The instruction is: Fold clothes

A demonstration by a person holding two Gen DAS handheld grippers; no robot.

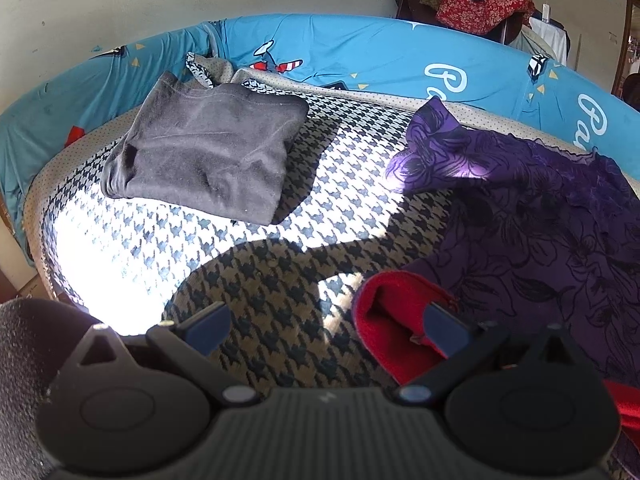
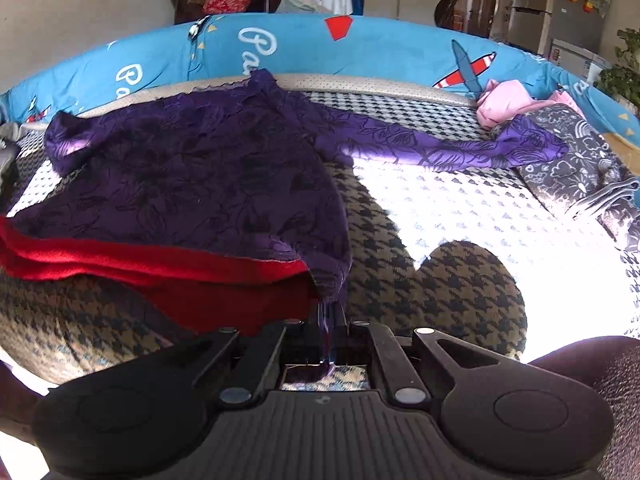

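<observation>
Right gripper — clamped on purple garment's near hem; left gripper agape; risk: thin pinch slips, red lining bunching.

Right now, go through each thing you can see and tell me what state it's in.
Grey garment: folded, lying flat on the bed.
Purple top: unfolded, spread out, one corner pinched.
Red cloth: partly under the purple top, rumpled.
Left gripper: open, one finger by the red cloth.
Right gripper: shut on the purple top.
Pink garment: bunched, unfolded.
</observation>
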